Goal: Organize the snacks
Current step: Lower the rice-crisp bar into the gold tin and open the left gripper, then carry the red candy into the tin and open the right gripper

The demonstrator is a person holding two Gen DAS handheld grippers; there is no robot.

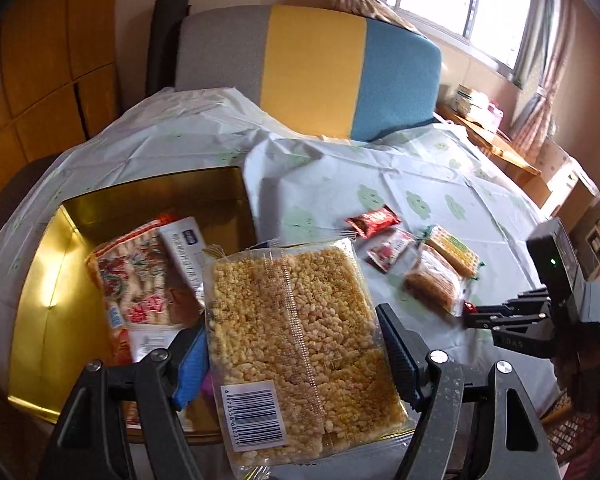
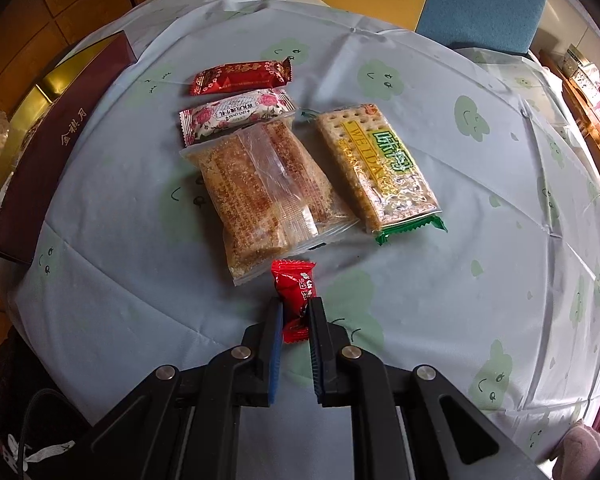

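Note:
My left gripper (image 1: 290,320) is shut on a clear packet of puffed rice cake (image 1: 292,340), one finger on each long side. The packet hangs tilted over the near right edge of a gold-lined box (image 1: 48,280) that holds several other snack packs (image 1: 140,276). My right gripper (image 2: 296,304) points down at the table and is shut on a small red candy (image 2: 296,280), whose top sticks out past the fingertips. In the left wrist view the right gripper (image 1: 472,318) is at the right, low over the tablecloth.
On the pale tablecloth (image 2: 460,260) lie a red bar (image 2: 240,76), a pink-flowered pack (image 2: 236,116), a clear packet of brown cakes (image 2: 268,196) and a green cracker pack (image 2: 376,164). The box's maroon wall (image 2: 44,168) stands at the left. A grey, yellow and blue chair (image 1: 312,68) stands behind the table.

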